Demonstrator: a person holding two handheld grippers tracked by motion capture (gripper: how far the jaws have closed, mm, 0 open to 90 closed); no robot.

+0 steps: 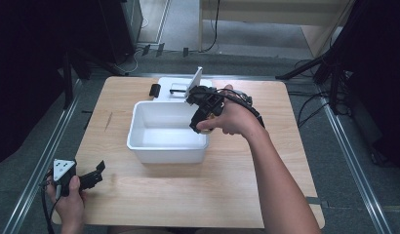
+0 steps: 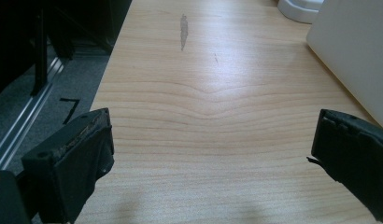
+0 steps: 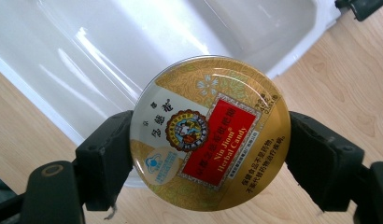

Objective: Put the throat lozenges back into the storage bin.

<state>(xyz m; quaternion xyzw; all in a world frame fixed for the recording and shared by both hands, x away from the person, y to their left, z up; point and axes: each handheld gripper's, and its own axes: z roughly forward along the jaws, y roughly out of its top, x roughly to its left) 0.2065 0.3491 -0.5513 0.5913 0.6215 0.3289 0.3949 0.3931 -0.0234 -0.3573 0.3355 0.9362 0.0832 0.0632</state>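
Light wooden tabletop (image 1: 139, 195) lies bare around the left gripper (image 1: 93, 176), jaws released. Right gripper (image 3: 209, 154) clasps a round gold candy tin (image 3: 210, 133) over the white plastic tub's (image 1: 154, 146) right rim.

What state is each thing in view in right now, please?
Candy tin: lid on, clamped by the right tongs over the tub's rim.
White tub: empty, upright on the table.
Left tongs: open, holding nothing.
White lid: tilted up behind the tub.
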